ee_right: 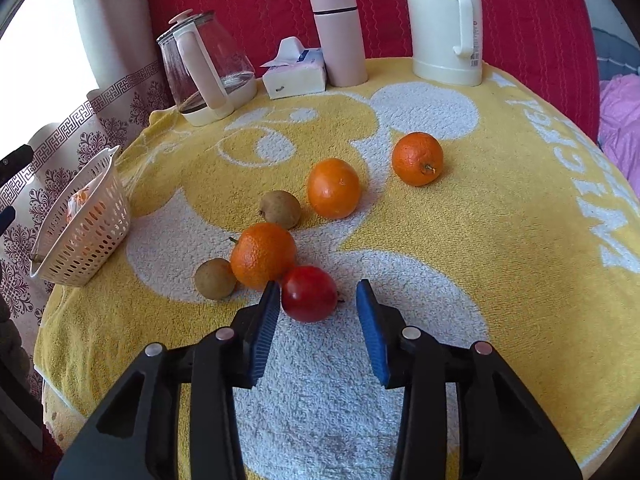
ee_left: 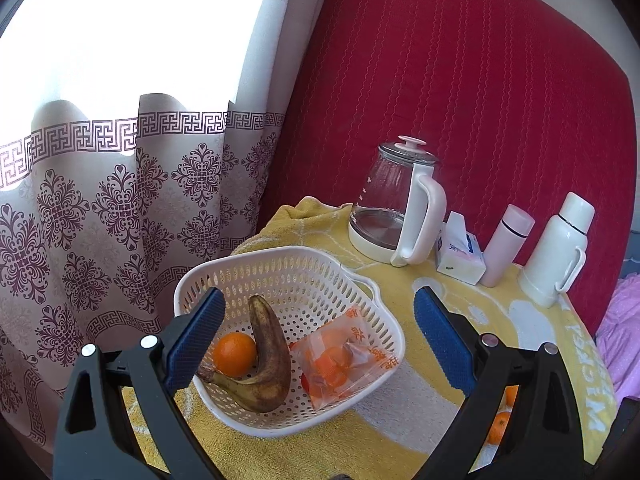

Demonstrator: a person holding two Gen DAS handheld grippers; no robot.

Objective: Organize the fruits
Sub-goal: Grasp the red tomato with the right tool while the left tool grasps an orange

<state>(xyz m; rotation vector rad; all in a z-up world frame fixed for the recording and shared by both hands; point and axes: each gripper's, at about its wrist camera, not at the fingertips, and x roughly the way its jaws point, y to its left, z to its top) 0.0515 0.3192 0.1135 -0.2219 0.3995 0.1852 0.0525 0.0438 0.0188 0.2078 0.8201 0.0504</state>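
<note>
A white perforated basket (ee_left: 360, 280) holds a browned banana (ee_left: 268, 356), an orange (ee_left: 234, 354) and a clear packet of orange fruit (ee_left: 344, 356). My left gripper (ee_left: 316, 300) hovers open above the basket with nothing in it. In the right wrist view the basket (ee_right: 84, 236) stands at the left. On the towel lie a red fruit (ee_right: 310, 299), three oranges (ee_right: 262, 255) (ee_right: 334, 188) (ee_right: 417, 158) and two brown kiwis (ee_right: 280, 209) (ee_right: 215, 279). My right gripper (ee_right: 318, 292) is open, its fingers on either side of the red fruit, the left pad near its skin.
A yellow and white towel (ee_right: 500, 240) covers the round table. Along the back stand a glass kettle (ee_right: 208, 68), a tissue pack (ee_right: 294, 72), a pink flask (ee_right: 340, 38) and a white thermos (ee_right: 444, 24). A red padded panel (ee_left: 460, 80) and patterned curtain (ee_left: 100, 208) lie behind.
</note>
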